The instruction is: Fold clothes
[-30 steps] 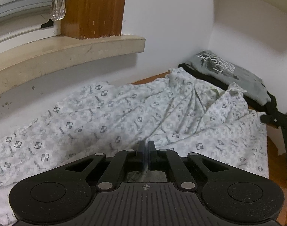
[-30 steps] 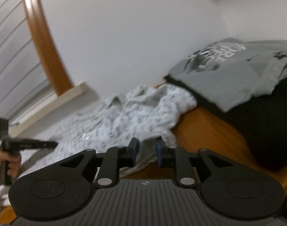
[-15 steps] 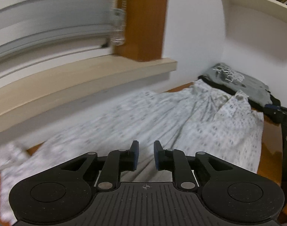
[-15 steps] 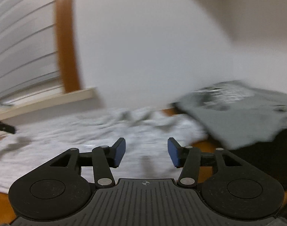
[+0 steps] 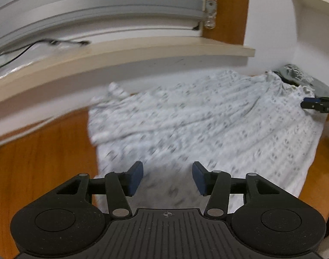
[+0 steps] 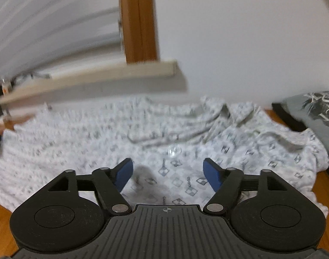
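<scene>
patterned shirt (image 5: 207, 125) lies spread on the wooden worktop (image 5: 46, 161). left gripper (image 5: 167, 178) and right gripper (image 6: 168, 173) jaws are opening, empty. next: regrasp an edge to fold.

One patterned shirt (image 5: 207, 125), one grey shirt (image 6: 315, 112)

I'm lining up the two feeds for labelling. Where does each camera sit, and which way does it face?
Left wrist: sits on the left gripper, looking down over the patterned shirt toward the windowsill; its own opening, empty jaws show, and the right gripper at the far right.
Right wrist: sits on the right gripper, facing shirt, sill and grey T-shirt; opening, empty jaws show.
Shared: shirt, sill, grey T-shirt.
</scene>
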### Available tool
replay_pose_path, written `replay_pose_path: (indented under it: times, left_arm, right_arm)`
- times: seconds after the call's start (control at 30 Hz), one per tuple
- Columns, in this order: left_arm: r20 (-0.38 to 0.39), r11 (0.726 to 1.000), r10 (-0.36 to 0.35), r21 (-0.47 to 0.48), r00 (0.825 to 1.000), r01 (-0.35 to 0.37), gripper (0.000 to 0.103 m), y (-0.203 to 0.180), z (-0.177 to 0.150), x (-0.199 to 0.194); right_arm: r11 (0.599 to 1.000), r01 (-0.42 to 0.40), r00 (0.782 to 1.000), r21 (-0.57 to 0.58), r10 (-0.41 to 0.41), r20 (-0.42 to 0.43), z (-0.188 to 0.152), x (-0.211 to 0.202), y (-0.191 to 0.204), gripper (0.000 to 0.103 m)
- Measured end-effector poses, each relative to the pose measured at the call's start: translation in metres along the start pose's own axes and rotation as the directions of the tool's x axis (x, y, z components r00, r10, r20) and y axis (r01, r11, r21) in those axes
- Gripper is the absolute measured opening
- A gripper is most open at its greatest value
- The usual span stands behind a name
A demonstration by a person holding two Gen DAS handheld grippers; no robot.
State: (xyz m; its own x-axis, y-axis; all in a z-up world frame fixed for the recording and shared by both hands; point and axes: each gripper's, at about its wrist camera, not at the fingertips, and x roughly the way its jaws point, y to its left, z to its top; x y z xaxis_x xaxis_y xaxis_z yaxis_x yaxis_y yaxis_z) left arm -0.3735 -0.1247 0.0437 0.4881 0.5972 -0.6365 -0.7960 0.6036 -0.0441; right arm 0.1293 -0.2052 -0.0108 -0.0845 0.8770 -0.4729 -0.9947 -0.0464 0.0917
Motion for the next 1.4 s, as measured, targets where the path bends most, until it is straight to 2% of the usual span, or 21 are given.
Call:
replay_pose_path:
  times: [0.1, 0.13, 0.17, 0.2, 0.23, 0.27, 0.47, 0.5, 0.57, 0.6, 0.63, 0.7, 0.8, 0.97, 1.03, 1.07, 1.3, 1.4]
  left_arm:
    - [0.001, 1.000, 0.005, -0.021, 1.000, -0.005, 0.054, 0.007, -0.004, -0.001]
    - [0.002, 1.000, 0.010, -0.015, 1.000, -0.010, 0.051, 0.006, -0.005, 0.000]
    - [0.003, 1.000, 0.016, -0.009, 1.000, -0.016, 0.044, 0.005, -0.005, 0.001]
    - [0.003, 1.000, 0.021, -0.003, 1.000, -0.021, 0.032, 0.004, -0.005, 0.002]
    - [0.009, 0.999, 0.036, 0.013, 0.999, -0.036, 0.015, 0.002, -0.005, 0.003]
    - [0.012, 0.999, 0.049, 0.024, 0.999, -0.049, 0.008, 0.001, -0.004, 0.002]
    - [0.015, 0.996, 0.094, 0.000, 0.995, -0.094, 0.006, 0.005, 0.005, -0.004]
    - [0.016, 0.995, 0.100, 0.000, 0.995, -0.100, 0.009, 0.005, 0.006, -0.005]
    - [0.025, 0.994, 0.109, 0.000, 0.994, -0.109, 0.020, 0.004, 0.008, -0.006]
    - [0.041, 0.995, 0.101, -0.005, 0.994, -0.101, 0.037, 0.002, 0.011, -0.007]
    - [0.060, 0.996, 0.092, -0.010, 0.994, -0.091, 0.059, -0.001, 0.015, -0.007]
    - [0.105, 0.998, 0.065, -0.002, 0.992, -0.065, 0.079, -0.011, 0.024, -0.005]
    - [0.139, 1.000, 0.012, 0.018, 0.990, -0.014, 0.081, -0.028, 0.040, 0.008]
    - [0.131, 0.996, -0.062, 0.074, 0.989, 0.053, 0.087, -0.065, 0.058, 0.044]
    - [0.132, 0.994, -0.075, 0.088, 0.988, 0.064, 0.098, -0.078, 0.063, 0.057]
    - [0.135, 0.993, -0.081, 0.093, 0.987, 0.069, 0.100, -0.084, 0.065, 0.063]
    - [0.123, 0.983, -0.161, 0.110, 0.979, 0.148, 0.102, -0.109, 0.067, 0.091]
    - [0.106, 0.973, -0.208, 0.121, 0.972, 0.195, 0.103, -0.113, 0.057, 0.099]
  right_arm:
    - [1.000, -0.013, 0.999, 0.007, 0.014, -0.035, 0.000, 0.006, 0.000, 0.073]
    - [1.000, -0.017, 0.999, 0.011, 0.017, -0.045, -0.001, 0.008, 0.000, 0.075]
    - [1.000, -0.020, 0.998, 0.014, 0.021, -0.051, -0.001, 0.010, 0.000, 0.075]
    - [1.000, -0.022, 0.998, 0.018, 0.023, -0.058, -0.001, 0.011, 0.000, 0.076]
    - [0.999, -0.025, 0.998, 0.020, 0.026, -0.063, -0.001, 0.012, -0.001, 0.077]
    - [0.999, -0.027, 0.997, 0.022, 0.029, -0.068, -0.002, 0.012, -0.001, 0.077]
    - [0.999, -0.031, 0.997, 0.020, 0.032, -0.069, -0.002, 0.012, 0.000, 0.079]
    - [0.999, -0.032, 0.997, 0.022, 0.033, -0.069, -0.002, 0.012, 0.000, 0.079]
    - [0.999, -0.035, 0.997, 0.025, 0.036, -0.069, -0.002, 0.012, -0.001, 0.079]
    - [0.999, -0.036, 0.997, 0.026, 0.038, -0.069, -0.002, 0.012, -0.001, 0.079]
    - [0.999, -0.037, 0.997, 0.028, 0.039, -0.069, -0.002, 0.012, -0.002, 0.080]
    - [0.999, -0.038, 0.997, 0.027, 0.039, -0.070, -0.002, 0.013, -0.001, 0.080]
    - [0.999, -0.033, 0.997, 0.019, 0.034, -0.072, -0.002, 0.013, 0.000, 0.080]
    - [1.000, -0.024, 0.997, 0.003, 0.024, -0.077, -0.003, 0.014, 0.003, 0.080]
    - [1.000, -0.026, 0.997, 0.005, 0.026, -0.076, -0.003, 0.014, 0.003, 0.080]
    - [1.000, -0.027, 0.997, 0.007, 0.028, -0.076, -0.003, 0.014, 0.002, 0.080]
    - [0.999, -0.039, 0.997, 0.022, 0.040, -0.070, -0.003, 0.013, 0.000, 0.081]
    - [0.996, -0.064, 0.998, 0.055, 0.065, -0.018, -0.005, 0.003, -0.008, 0.081]
